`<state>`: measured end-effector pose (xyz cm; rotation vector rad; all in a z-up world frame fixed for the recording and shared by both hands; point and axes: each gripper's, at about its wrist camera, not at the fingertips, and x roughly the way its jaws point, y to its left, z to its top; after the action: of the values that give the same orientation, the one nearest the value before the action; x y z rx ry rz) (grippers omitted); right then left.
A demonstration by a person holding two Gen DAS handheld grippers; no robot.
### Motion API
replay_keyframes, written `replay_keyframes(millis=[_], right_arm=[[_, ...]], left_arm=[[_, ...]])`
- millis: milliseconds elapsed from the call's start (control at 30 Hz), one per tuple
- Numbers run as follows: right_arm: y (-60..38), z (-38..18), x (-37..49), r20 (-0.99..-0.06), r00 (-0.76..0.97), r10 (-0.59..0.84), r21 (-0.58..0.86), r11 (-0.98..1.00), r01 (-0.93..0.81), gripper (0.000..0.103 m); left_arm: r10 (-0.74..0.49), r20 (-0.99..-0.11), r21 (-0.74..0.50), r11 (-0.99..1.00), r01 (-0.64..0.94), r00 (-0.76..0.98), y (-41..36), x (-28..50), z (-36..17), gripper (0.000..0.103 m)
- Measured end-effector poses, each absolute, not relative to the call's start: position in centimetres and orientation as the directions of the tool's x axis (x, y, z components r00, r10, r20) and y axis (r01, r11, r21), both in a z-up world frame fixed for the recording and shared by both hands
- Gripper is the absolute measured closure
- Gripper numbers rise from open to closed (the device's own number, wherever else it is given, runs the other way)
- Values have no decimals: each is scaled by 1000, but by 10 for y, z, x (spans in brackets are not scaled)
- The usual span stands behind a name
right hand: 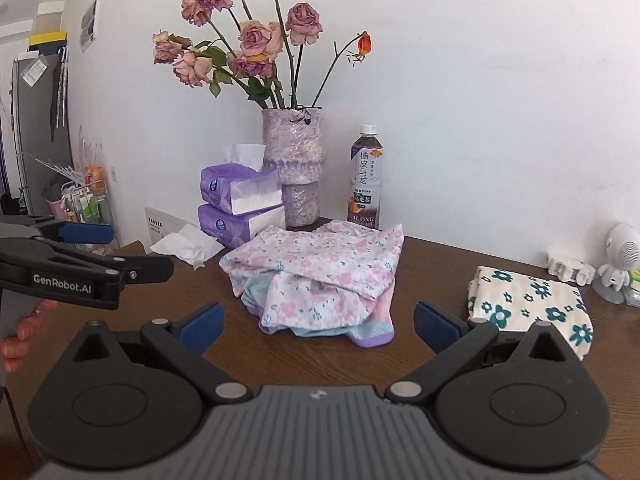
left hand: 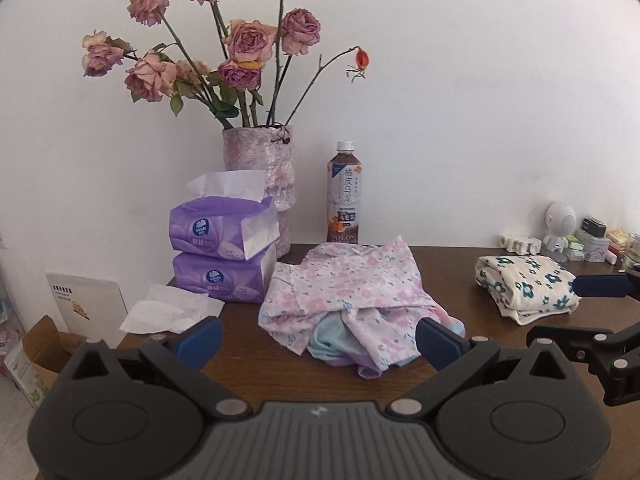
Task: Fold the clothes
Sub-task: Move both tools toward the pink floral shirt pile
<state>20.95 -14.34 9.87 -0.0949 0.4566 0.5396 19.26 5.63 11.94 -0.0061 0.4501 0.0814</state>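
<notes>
Pink floral garment (left hand: 344,288) – crumpled heap, mid-table; cream teal-flowered garment (left hand: 526,286) – folded, well apart, right.

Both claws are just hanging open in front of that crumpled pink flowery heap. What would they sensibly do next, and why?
Probably ease both forward to pinch the near edge of the pink floral garment. It lies bunched on the table, while the teal-flowered cloth already looks folded. The left gripper and right gripper are open, holding nothing.

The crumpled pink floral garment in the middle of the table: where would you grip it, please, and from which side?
Probably the loose front hem of the pink floral garment, where the cloth drapes toward the camera over blue fabric. Come from the near side: both hand-held grippers, left and right, are open there, while the vase and bottle crowd its far edge.
</notes>
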Motion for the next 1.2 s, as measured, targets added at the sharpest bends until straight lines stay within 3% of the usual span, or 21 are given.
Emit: replay_keyframes(millis=[300, 500, 667, 833, 1000, 1100, 1200], right_arm=[[-124, 68, 286, -488, 723, 488, 144, 863, -485, 0], [-110, 32, 321, -518, 733, 441, 111, 884, -454, 1], [-100, 11, 348, -535, 733, 421, 112, 895, -433, 20], [-98, 2, 362, -542, 735, 407, 90, 898, -431, 25], [-95, -3, 370, -574, 707, 413, 92, 890, -446, 47], [-93, -3, 369, -576, 708, 409, 76, 889, -452, 57], [-96, -2, 365, -568, 719, 399, 64, 893, -446, 76]], left_arm=[[121, -465, 44, 993, -114, 877, 76, 256, 90, 0], [131, -473, 117, 989, -85, 871, 81, 298, 64, 0], [128, -479, 207, 978, -30, 868, 76, 330, 42, 2], [110, -478, 254, 967, 17, 872, 75, 350, 31, 6], [38, -507, 217, 973, 85, 861, 73, 364, 24, 22], [8, -505, 197, 975, 106, 863, 72, 364, 24, 40], [-12, -497, 156, 982, 103, 868, 75, 362, 26, 45]])
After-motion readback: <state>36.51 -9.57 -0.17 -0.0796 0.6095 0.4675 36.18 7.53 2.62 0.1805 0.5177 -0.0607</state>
